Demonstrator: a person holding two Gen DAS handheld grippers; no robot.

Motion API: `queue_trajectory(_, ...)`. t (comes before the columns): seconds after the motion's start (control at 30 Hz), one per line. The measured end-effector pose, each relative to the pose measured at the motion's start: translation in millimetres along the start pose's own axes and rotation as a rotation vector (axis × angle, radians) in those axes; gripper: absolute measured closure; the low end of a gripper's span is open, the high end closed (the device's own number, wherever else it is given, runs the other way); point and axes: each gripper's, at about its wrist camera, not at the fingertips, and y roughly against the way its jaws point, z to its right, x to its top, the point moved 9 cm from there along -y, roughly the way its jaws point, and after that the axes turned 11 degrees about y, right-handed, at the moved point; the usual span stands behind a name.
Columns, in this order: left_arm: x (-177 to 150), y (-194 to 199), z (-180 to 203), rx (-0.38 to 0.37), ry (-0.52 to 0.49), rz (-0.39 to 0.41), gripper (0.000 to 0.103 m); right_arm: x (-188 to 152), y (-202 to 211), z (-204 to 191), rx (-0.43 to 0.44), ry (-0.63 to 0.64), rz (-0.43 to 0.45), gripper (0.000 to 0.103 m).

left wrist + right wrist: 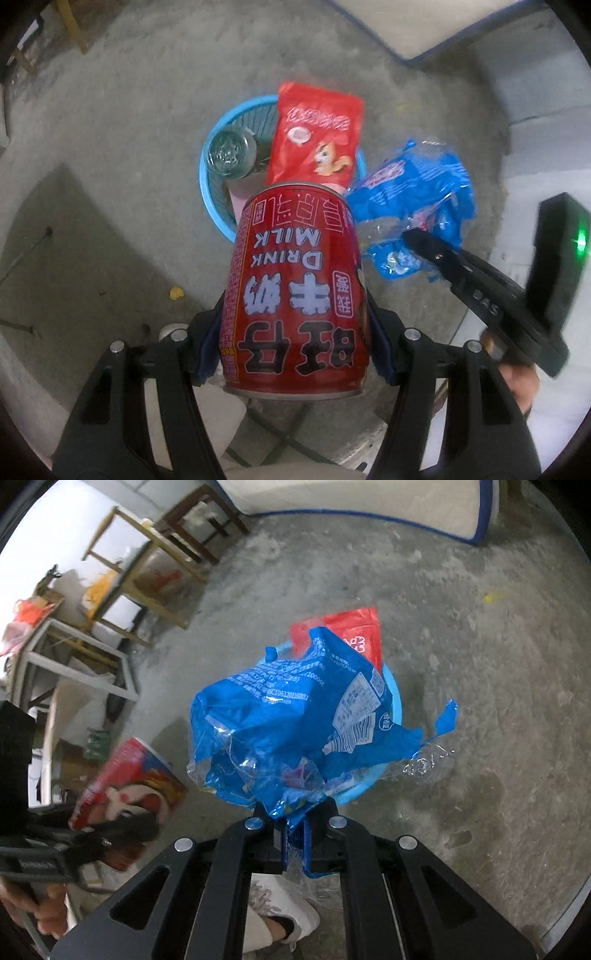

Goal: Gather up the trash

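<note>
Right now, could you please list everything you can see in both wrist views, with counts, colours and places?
Red metal milk drink can: one, red with white lettering, clamped in the left gripper above the floor.
Crumpled blue plastic wrapper: one, blue and clear, pinched in the right gripper over the basket.
Round blue plastic basket: one, light blue, on the concrete floor.
Red snack bag: one, red with a cartoon squirrel, standing in the basket.
Clear plastic bottle: one, greenish clear, in the basket, bottom end up.
Wooden stools: several, brown, by the wall.
White shoe: one, below the right gripper.
Left gripper: black, shut on the can.
Right gripper: black, shut on the wrapper.
</note>
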Motion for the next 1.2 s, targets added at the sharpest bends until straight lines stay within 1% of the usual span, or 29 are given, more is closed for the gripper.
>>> queue_trajectory(0.1, 18, -24, 2, 0.017, 0.035, -0.032, 0.041, 17, -28, 10, -0.022, -0.030, -0.035, 0.096)
queue_trajectory(0.13, 20, -28, 3, 0.018, 0.043, -0.036, 0.038, 21, -39, 15, -0.028, -0.037, -0.053, 0.095)
queue_trajectory(0.17, 25, -33, 3, 0.021, 0.053, -0.036, 0.030, 24, -51, 17, -0.033, -0.043, -0.067, 0.095)
queue_trajectory(0.2, 29, -35, 2, 0.030, 0.063, -0.027, 0.027, 25, -59, 18, -0.034, -0.046, -0.079, 0.091)
queue_trajectory(0.23, 31, -33, 1, 0.034, 0.074, -0.013, 0.025, 26, -76, 21, -0.037, -0.052, -0.107, 0.087)
queue_trajectory(0.27, 33, -33, 3, 0.028, 0.081, -0.008, 0.025, 26, -86, 23, -0.036, -0.055, -0.129, 0.078)
queue_trajectory(0.33, 32, -25, 5, -0.001, 0.088, -0.003, 0.025, 25, -102, 26, -0.037, -0.060, -0.161, 0.070)
queue_trajectory(0.37, 32, -22, 5, -0.006, 0.084, 0.004, 0.025, 25, -106, 26, -0.031, -0.059, -0.165, 0.066)
queue_trajectory(0.4, 31, -13, 4, -0.008, 0.077, 0.016, 0.025, 24, -107, 26, -0.028, -0.058, -0.168, 0.060)
queue_trajectory(0.47, 29, 5, 4, -0.007, 0.055, 0.053, 0.024, 24, -105, 24, -0.024, -0.050, -0.166, 0.053)
queue_trajectory(0.53, 27, 21, 4, -0.010, 0.042, 0.083, 0.023, 25, -98, 22, -0.019, -0.042, -0.152, 0.049)
queue_trajectory(0.6, 21, 47, 4, -0.022, 0.028, 0.120, 0.023, 26, -87, 20, -0.006, -0.038, -0.131, 0.045)
queue_trajectory(0.7, 12, 79, 7, -0.054, 0.012, 0.175, 0.022, 31, -69, 20, 0.004, -0.034, -0.095, 0.043)
queue_trajectory(0.73, 5, 96, 7, -0.066, 0.003, 0.207, 0.021, 32, -61, 19, 0.007, -0.032, -0.080, 0.042)
queue_trajectory(0.8, -2, 116, 6, -0.080, -0.011, 0.253, 0.020, 35, -50, 20, 0.011, -0.037, -0.058, 0.042)
queue_trajectory(0.83, -12, 134, 5, -0.099, -0.024, 0.295, 0.020, 36, -42, 19, 0.025, -0.040, -0.039, 0.042)
queue_trajectory(0.93, -35, 174, -5, -0.120, -0.032, 0.392, 0.020, 36, -21, 15, 0.071, -0.031, 0.015, 0.042)
queue_trajectory(1.0, -54, 195, -12, -0.129, -0.036, 0.446, 0.019, 37, -8, 11, 0.087, -0.023, 0.049, 0.042)
queue_trajectory(1.07, -77, 213, -26, -0.127, -0.033, 0.519, 0.019, 36, 12, 5, 0.103, -0.015, 0.097, 0.042)
queue_trajectory(1.1, -87, 221, -32, -0.125, -0.031, 0.550, 0.019, 35, 22, 0, 0.128, 0.002, 0.109, 0.042)
queue_trajectory(1.13, -103, 233, -42, -0.116, -0.028, 0.600, 0.018, 32, 36, -6, 0.134, 0.020, 0.138, 0.042)
queue_trajectory(1.2, -128, 249, -58, -0.096, -0.022, 0.677, 0.015, 25, 63, -25, 0.147, 0.078, 0.183, 0.042)
